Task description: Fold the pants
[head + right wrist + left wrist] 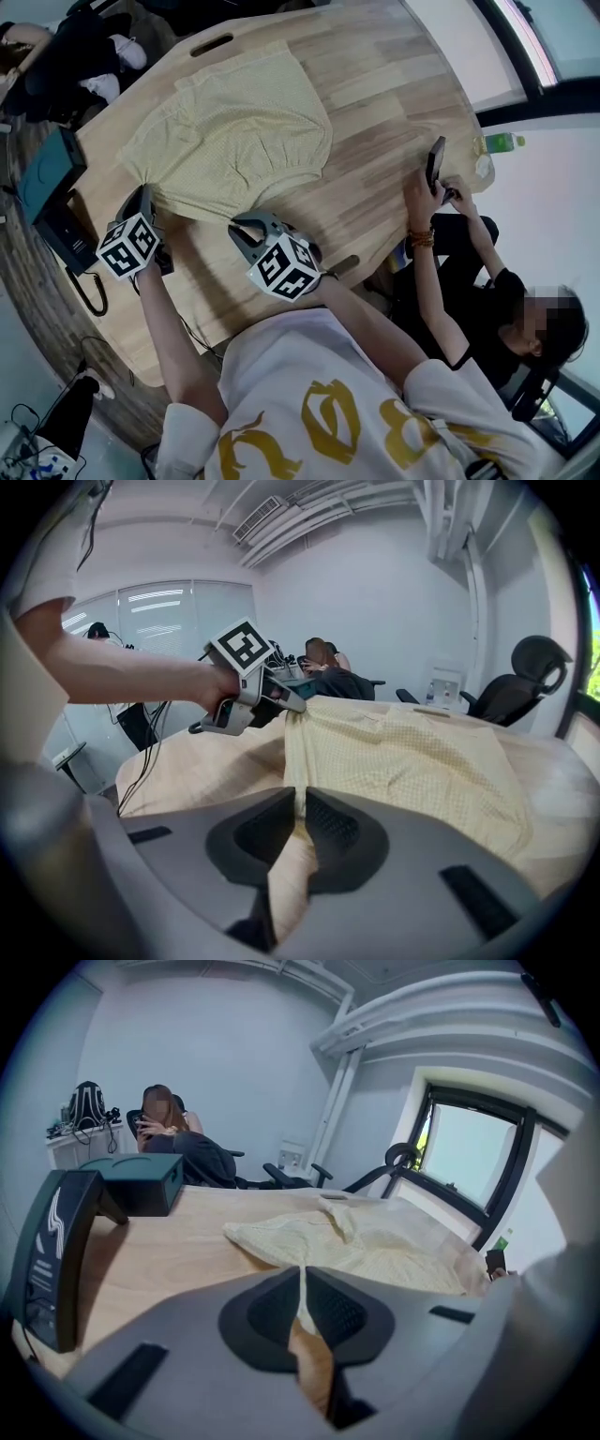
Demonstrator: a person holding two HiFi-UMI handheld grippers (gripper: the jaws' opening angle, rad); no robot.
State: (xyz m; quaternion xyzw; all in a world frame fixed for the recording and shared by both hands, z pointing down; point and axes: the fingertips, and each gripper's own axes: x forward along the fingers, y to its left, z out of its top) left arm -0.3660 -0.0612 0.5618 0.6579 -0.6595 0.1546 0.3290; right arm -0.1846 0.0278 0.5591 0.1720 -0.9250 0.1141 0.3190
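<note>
On wood table [398,89] nr window [469,1162]: yellow pants [239,131]

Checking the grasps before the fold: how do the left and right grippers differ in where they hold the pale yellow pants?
The left gripper pinches the pale yellow checked pants at their near left corner; the right gripper pinches the near edge further right. The left gripper sits by the wooden table's left edge; the right gripper sits over mid-table. Both are shut on cloth.

Pants [234,131] on table [394,84]; box [47,169] left of them, at table edge
</note>
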